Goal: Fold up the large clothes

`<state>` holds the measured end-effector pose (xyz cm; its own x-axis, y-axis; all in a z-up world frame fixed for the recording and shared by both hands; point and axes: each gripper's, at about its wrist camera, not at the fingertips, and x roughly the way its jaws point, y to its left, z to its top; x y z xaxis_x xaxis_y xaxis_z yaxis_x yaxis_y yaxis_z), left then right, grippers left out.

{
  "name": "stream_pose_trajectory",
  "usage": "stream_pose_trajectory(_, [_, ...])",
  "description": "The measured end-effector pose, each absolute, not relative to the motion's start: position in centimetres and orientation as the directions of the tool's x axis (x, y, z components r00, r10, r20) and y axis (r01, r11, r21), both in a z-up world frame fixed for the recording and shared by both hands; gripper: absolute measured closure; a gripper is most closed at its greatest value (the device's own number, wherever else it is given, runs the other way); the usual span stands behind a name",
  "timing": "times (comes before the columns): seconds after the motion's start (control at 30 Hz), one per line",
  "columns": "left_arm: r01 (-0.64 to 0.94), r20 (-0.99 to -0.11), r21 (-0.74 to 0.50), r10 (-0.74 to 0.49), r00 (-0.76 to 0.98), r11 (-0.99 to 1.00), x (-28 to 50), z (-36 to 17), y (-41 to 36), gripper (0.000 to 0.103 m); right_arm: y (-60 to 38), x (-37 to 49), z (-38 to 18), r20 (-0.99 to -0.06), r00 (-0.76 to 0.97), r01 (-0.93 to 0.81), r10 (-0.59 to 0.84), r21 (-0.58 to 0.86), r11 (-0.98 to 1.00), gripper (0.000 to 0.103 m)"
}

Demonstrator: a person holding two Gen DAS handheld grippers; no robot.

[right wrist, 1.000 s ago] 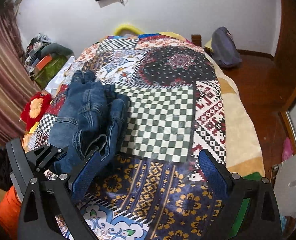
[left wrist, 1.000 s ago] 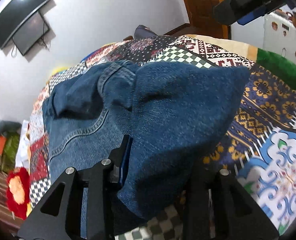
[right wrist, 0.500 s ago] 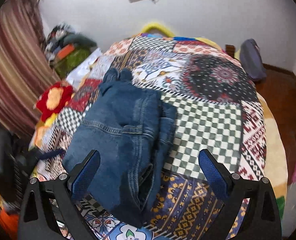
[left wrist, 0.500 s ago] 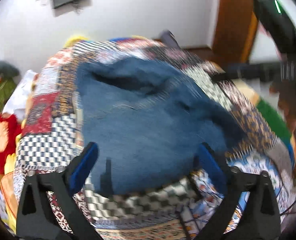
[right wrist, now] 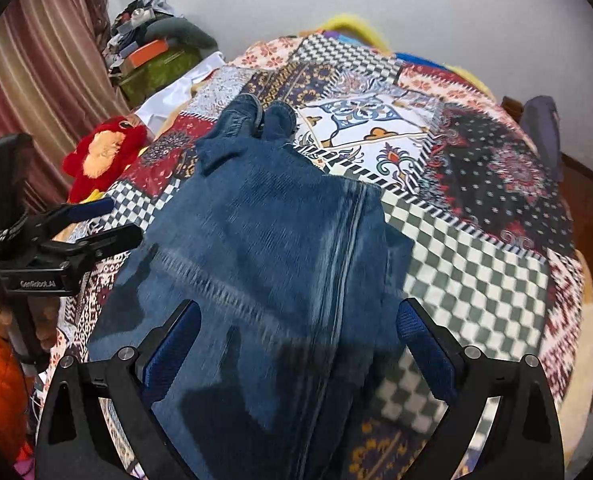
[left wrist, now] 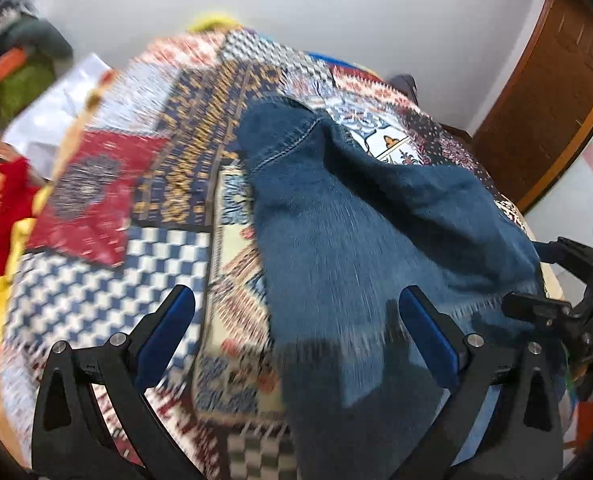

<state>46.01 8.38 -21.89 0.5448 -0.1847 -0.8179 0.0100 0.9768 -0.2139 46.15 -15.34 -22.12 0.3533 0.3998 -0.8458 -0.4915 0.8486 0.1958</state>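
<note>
both tools empty, jeans half folded on the bed

so your jeans (right wrist: 264, 248) are lying on the patchwork quilt (right wrist: 476, 280) across the bed, doubled lengthwise by the look of it, with the two leg cuffs side by side at the far end and the wider part toward you. that's probably why they lie so narrow: one leg stacked on the other, ready for a crosswise fold.

your left tool (left wrist: 296, 336) is spread wide with nothing between the blue pads, hanging over the near left edge of the denim. your right tool (right wrist: 296, 336) is just as wide and just as empty, sitting over the near end along the side seam. from the right camera you can see the left tool off to the side of the jeans, not touching them.

my guess is you're lining up to pinch the near end on both sides and carry it toward the cuffs. watch the right edge, where a lower layer sticks out, it may slide when lifted. the red plush toy (right wrist: 100, 152) by the curtain is well apart from all this.
</note>
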Motion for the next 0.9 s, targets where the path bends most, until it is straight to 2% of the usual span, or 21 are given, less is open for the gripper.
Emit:
stream_pose_trajectory(0.2, [0.076,-0.805,-0.239,-0.241,0.542,0.968,51.2,-23.6,8.0,0.0,-16.3,50.6,-23.8,-0.85,0.355,-0.42,0.39,0.227,0.878,0.005])
stream_pose_trajectory(0.37, [-0.064,-0.812,-0.262,-0.184,0.553,0.963,52.7,-24.2,10.0,0.0,-20.9,52.2,-24.8,-0.823,0.397,-0.268,0.406,0.319,0.909,0.005])
stream_pose_trajectory(0.53, [-0.089,-0.807,-0.248,-0.155,0.571,0.965,51.1,-22.9,11.5,0.0,-24.4,51.4,-22.9,-0.819,0.503,-0.123,0.277,0.249,0.961,0.005])
stream_pose_trajectory(0.63, [-0.027,-0.79,-0.2,-0.145,0.596,0.979,48.7,-21.1,11.3,0.0,-24.4,49.8,-21.3,-0.805,0.482,-0.183,0.346,0.294,0.938,0.005])
stream_pose_trajectory(0.9, [0.094,-0.77,-0.094,-0.132,0.625,0.991,42.2,-17.1,8.6,0.0,-19.0,43.2,-19.0,-0.787,0.452,-0.398,0.42,0.244,0.884,0.005])
